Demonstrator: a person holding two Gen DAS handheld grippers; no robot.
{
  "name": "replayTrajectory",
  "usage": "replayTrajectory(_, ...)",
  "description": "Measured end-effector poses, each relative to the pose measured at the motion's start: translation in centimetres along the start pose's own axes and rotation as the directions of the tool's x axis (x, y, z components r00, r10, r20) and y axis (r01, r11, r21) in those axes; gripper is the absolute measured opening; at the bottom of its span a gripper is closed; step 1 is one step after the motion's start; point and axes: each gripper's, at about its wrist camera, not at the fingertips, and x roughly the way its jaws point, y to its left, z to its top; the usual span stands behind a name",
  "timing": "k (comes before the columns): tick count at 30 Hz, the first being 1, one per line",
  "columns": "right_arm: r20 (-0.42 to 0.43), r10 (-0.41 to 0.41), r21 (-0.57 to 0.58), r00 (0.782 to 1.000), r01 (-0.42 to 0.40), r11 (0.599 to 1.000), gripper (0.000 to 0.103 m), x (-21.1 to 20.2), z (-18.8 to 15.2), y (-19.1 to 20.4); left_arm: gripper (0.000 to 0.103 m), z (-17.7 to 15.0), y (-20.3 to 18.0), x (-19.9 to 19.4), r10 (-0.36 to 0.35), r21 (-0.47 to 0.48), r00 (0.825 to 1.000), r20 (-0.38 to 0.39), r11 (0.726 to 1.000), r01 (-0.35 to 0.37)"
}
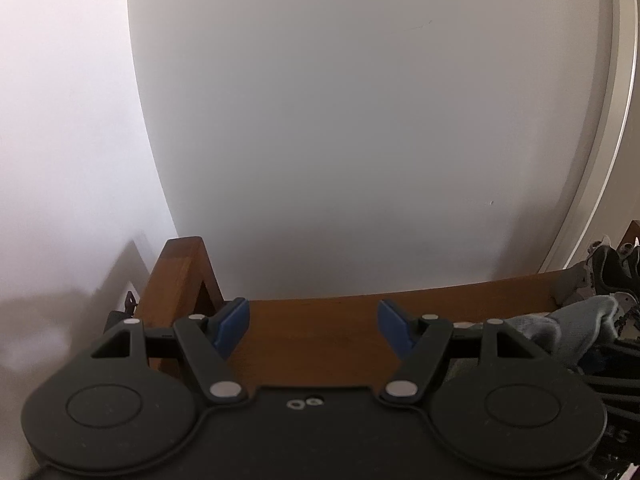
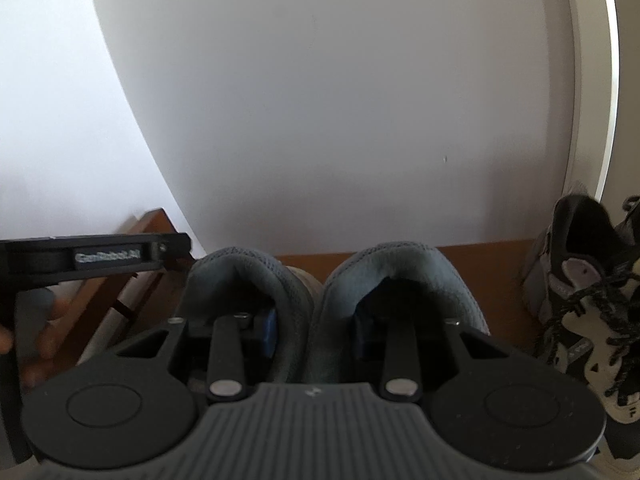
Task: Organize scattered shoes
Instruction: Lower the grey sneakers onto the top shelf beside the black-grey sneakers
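My right gripper (image 2: 316,326) is shut on a pair of grey knit shoes (image 2: 400,268). One blue finger reaches inside each shoe, and together they pinch the two inner walls. The pair hangs heels-up over a brown wooden shelf (image 2: 500,272) against a white wall. My left gripper (image 1: 313,316) is open above the left end of that shelf (image 1: 320,344), with nothing between its blue pads (image 1: 234,320). In the left wrist view the grey shoes (image 1: 576,324) show just to the right of it.
A black, grey and white laced sneaker (image 2: 592,300) stands on the shelf to the right, also in the left wrist view as a dark sneaker (image 1: 608,272). The shelf's wooden end post (image 1: 180,276) rises at the left. A person's hand (image 2: 44,336) holds the left tool.
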Motion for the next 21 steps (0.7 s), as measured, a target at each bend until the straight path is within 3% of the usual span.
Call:
replayTrajectory(12, -0.129, -0.084, 0.031, 0.988, 0.088, 0.996, 0.039, 4.3, 0.3, -0.4, 0.071, 0.1, 0.8, 2.5, -0.003, -0.002, 1.000, -0.027, 1.000, 0.003)
replayTrajectory(21, -0.139, -0.103, 0.061, 0.985, 0.113, 0.992, 0.040, 5.2, 0.7, -0.8, 0.071, 0.4, 1.1, 2.9, -0.008, -0.003, 1.000, -0.030, 1.000, 0.008)
